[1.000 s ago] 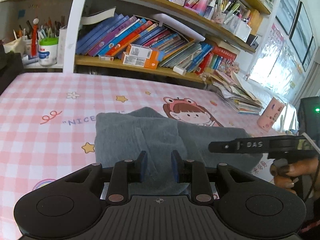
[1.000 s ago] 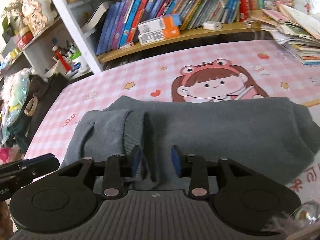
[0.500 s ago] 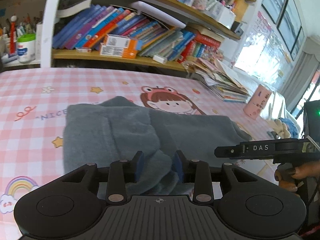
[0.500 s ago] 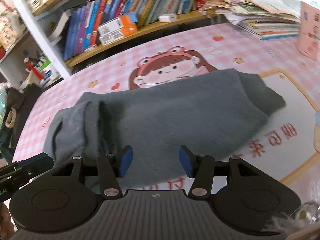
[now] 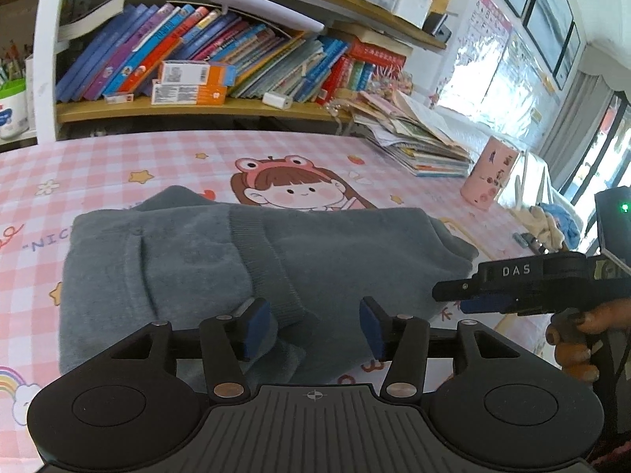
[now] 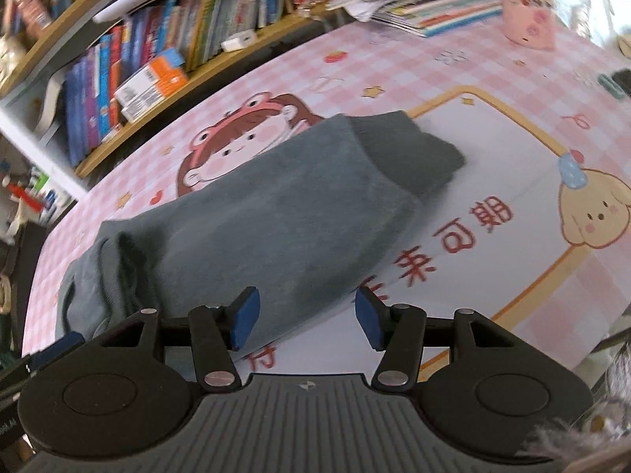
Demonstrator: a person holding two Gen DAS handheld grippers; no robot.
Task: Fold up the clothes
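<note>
A: What are the two tools doing?

B: The left gripper (image 5: 311, 327) has its blue pads spread apart with nothing between them. The grey garment (image 5: 244, 264) lies just ahead of it, and a ribbed cuff (image 5: 272, 276) runs down toward the left pad. The right gripper (image 6: 303, 321) is spread apart too, holding nothing. The garment's near edge sits just in front of its left pad, and the bare mat is before its right pad.

A: Is the other tool in sight?

B: In the left wrist view the right gripper pokes in from the right side, level with the garment's right end, with a hand (image 5: 579, 339) on its grip.

A: And the garment as a whole?

B: It is folded into a long band on the pink checked tablecloth (image 5: 98, 165). It stretches away from the right gripper, with its ribbed end (image 6: 414, 153) farthest off.

A: Beyond that?

B: A cartoon girl print (image 5: 292, 189) just past the garment, then a pink cup (image 5: 489, 179) far right, and a bookshelf (image 5: 197, 106) at the back.
</note>
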